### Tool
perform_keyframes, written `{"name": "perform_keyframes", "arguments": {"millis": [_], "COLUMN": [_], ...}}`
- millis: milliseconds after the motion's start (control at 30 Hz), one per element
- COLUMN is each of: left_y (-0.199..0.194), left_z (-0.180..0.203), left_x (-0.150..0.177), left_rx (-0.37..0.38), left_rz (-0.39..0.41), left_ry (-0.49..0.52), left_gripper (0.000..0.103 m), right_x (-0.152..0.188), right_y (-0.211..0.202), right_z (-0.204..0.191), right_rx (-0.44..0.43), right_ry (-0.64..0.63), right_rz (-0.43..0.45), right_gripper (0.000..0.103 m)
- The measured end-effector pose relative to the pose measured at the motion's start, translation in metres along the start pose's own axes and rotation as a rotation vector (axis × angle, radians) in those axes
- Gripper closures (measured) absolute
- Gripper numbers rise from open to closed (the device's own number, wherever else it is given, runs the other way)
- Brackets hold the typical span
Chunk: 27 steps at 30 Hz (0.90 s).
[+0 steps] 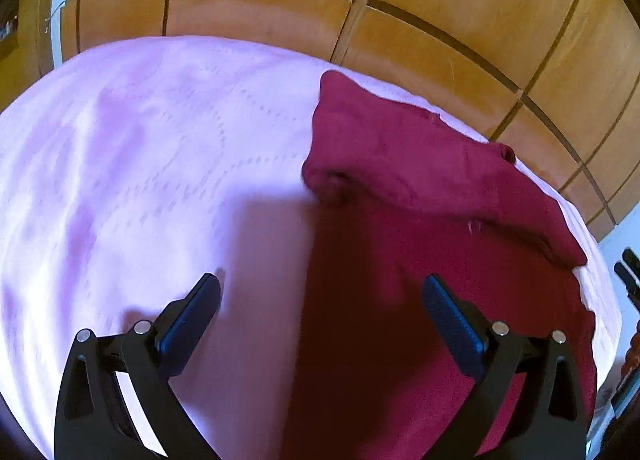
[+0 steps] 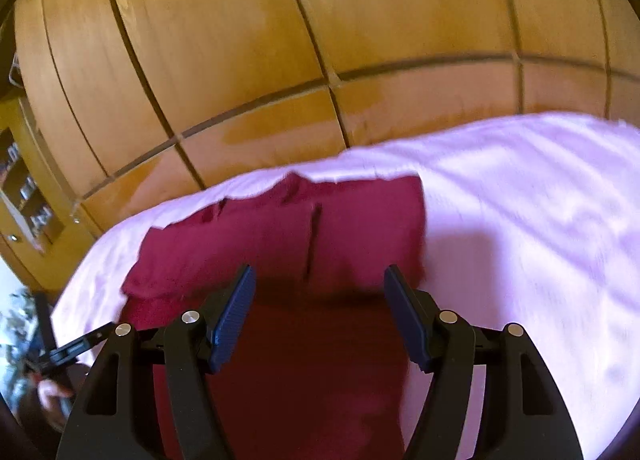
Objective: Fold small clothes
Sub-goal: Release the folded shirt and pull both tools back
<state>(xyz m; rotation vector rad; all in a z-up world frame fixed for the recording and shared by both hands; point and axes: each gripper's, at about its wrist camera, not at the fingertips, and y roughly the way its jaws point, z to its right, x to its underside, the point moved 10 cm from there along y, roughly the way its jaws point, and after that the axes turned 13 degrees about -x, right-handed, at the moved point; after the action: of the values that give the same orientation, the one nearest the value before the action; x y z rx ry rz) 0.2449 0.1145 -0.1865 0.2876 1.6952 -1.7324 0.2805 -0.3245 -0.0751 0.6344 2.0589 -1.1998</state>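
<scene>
Maroon garment (image 1: 420, 188) lies part-folded on the pink bedspread (image 1: 140, 148), wardrobe behind; left gripper (image 1: 320, 300) spread wide, right gripper (image 2: 320, 292) half open, both empty. Next fold: pinch near corners together, keep edges aligned

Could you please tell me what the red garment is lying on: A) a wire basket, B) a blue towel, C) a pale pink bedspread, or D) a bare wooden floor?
C: the red garment lies flat on the pale pink bedspread, with wooden wardrobe doors behind.
</scene>
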Motion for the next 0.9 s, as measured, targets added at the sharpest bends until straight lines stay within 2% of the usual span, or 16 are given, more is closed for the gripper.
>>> {"name": "perform_keyframes", "arguments": {"millis": [267, 400, 433, 667, 767, 900], "left_y": [-0.027, -0.039, -0.043, -0.059, -0.066, -0.071], "left_z": [-0.007, -0.012, -0.013, -0.022, -0.024, -0.026], "left_x": [0.037, 0.048, 0.051, 0.062, 0.066, 0.074], "left_rx": [0.074, 0.106, 0.119, 0.209, 0.275, 0.307], "left_rz": [0.003, 0.004, 0.001, -0.024, -0.042, -0.058], "left_ry": [0.126, 0.147, 0.149, 0.087, 0.051, 0.062], "left_gripper": [0.002, 0.002, 0.002, 0.002, 0.002, 0.002], "right_x": [0.061, 0.092, 0.098, 0.134, 0.142, 0.146], "right_y": [-0.049, -0.062, -0.065, -0.078, -0.079, -0.084], "right_z": [0.012, 0.014, 0.016, 0.031, 0.03, 0.031], "right_rx": [-0.021, -0.033, -0.034, -0.054, -0.053, -0.059], "right_ry": [0.047, 0.085, 0.099, 0.23, 0.234, 0.247], "right_rz": [-0.054, -0.071, -0.07, -0.055, -0.064, -0.057], "right_gripper": [0.037, 0.042, 0.046, 0.048, 0.048, 0.048]}}
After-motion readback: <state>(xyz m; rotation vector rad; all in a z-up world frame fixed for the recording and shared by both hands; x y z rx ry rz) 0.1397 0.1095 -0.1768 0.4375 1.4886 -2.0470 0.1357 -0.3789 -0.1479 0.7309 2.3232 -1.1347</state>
